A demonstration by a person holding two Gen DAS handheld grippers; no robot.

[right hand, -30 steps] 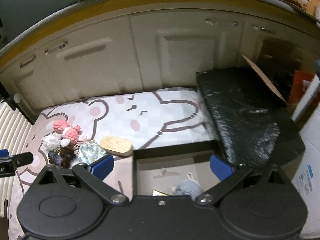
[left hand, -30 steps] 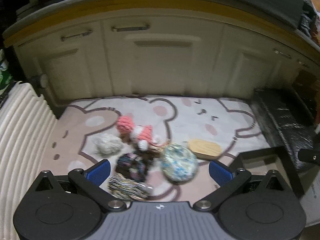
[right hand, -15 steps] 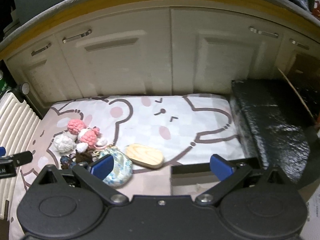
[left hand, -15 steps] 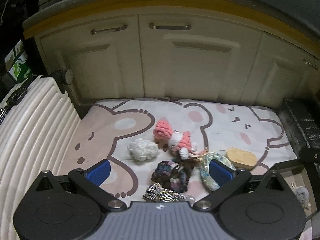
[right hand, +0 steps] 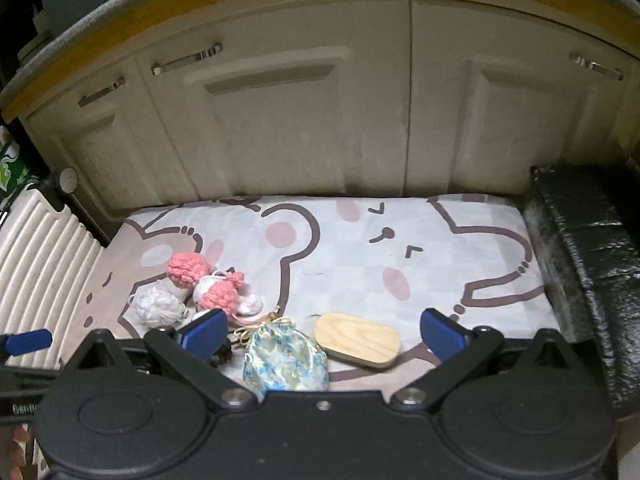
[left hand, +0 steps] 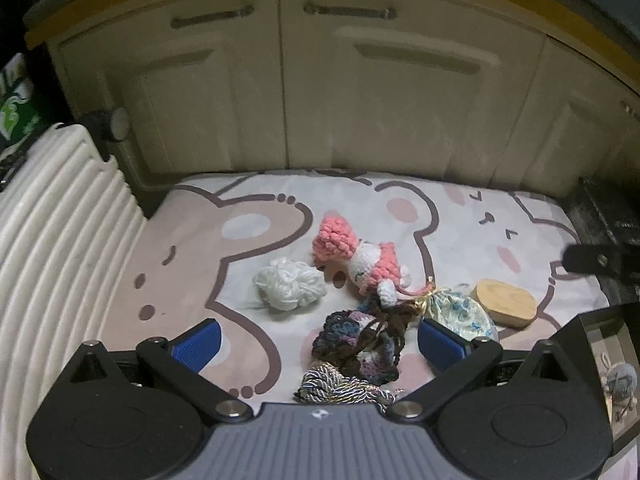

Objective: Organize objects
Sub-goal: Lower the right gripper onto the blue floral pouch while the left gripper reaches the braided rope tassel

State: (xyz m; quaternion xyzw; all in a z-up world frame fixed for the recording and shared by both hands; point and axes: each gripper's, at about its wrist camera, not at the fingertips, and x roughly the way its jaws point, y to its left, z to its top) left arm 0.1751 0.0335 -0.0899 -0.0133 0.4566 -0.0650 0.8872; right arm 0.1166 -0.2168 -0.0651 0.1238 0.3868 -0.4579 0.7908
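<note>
- Oval pale wooden block [right hand: 357, 340] lies flat on the bear-print mat [right hand: 400, 240] near its right edge, long axis running left-right.
- Left tongs [left hand: 318, 340] and right tongs [right hand: 322, 330] gape wide, empty.

Bare mat [right hand: 400, 240] beyond clustered trinkets [left hand: 356, 320]

Pink crocheted yarn doll [left hand: 360, 256]: rough knit. Oval pale wooden block [right hand: 356, 340]: smooth, matt. Floral drawstring pouch [right hand: 286, 362]: satiny cloth.
</note>
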